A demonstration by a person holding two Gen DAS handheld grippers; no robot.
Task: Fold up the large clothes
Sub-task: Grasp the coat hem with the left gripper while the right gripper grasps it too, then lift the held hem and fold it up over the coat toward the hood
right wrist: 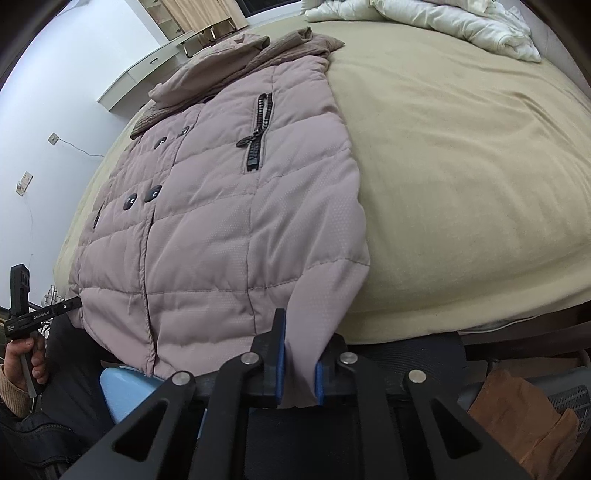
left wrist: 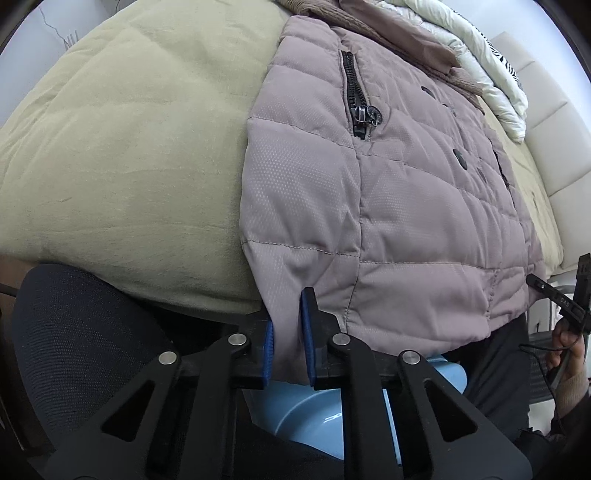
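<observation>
A quilted mauve-pink puffer jacket with dark snap buttons and black pocket zips (right wrist: 207, 221) lies front-up on the bed's olive-beige blanket (right wrist: 461, 166), collar toward the far side and hem hanging over the near edge. The left hand-held gripper (left wrist: 288, 347) has its blue-padded fingers (left wrist: 306, 332) drawn in on one bottom corner of the hem, the cloth pinched between them; the right hand-held gripper (right wrist: 300, 365) grips the other bottom corner the same way, a tongue of fabric trapped between its pads. Holding both corners at once keeps the hem taut and level, which suits lifting the lower half and carrying it toward the collar in one even fold. The padding looks thick and springy, so the fold will probably need pressing down to stay flat. A crumpled white duvet (right wrist: 461, 22) sits at the far end of the bed, well apart from the jacket. Below the hem a pale blue plastic object (left wrist: 325, 413) shows, beside a dark mesh chair back (left wrist: 74, 332).
</observation>
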